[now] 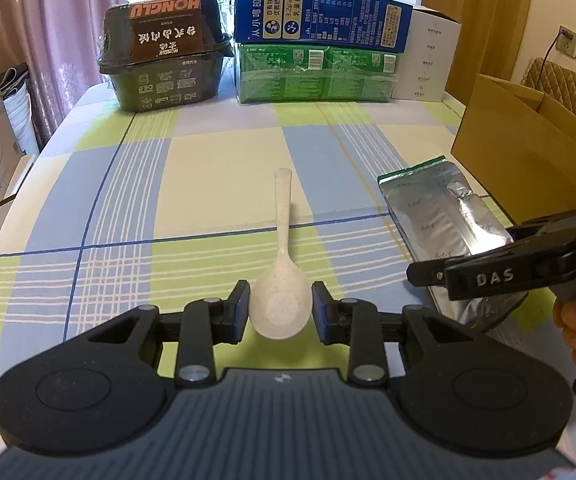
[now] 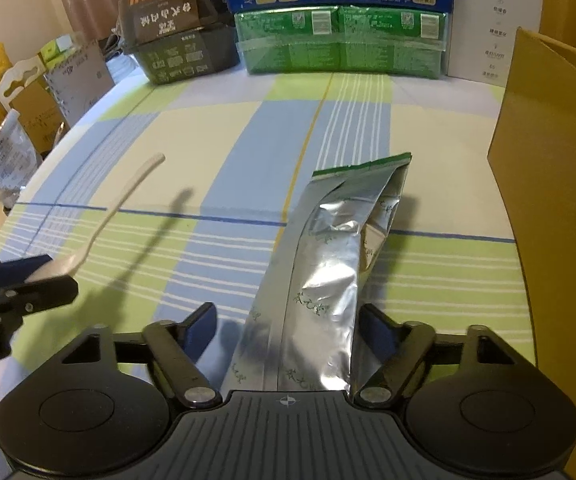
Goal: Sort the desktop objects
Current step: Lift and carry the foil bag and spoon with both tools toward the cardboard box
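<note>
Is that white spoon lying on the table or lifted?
Lifted: the spoon slants up from the left gripper, its shadow apart on the tablecloth.

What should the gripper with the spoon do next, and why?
Probably carry the spoon toward the cardboard box on the right. The left gripper has its jaws pressed on the spoon's bowl, and in the right wrist view the handle tilts up with its shadow apart from it, so it seems lifted. The right gripper straddles the foil pouch, jaws open.
</note>
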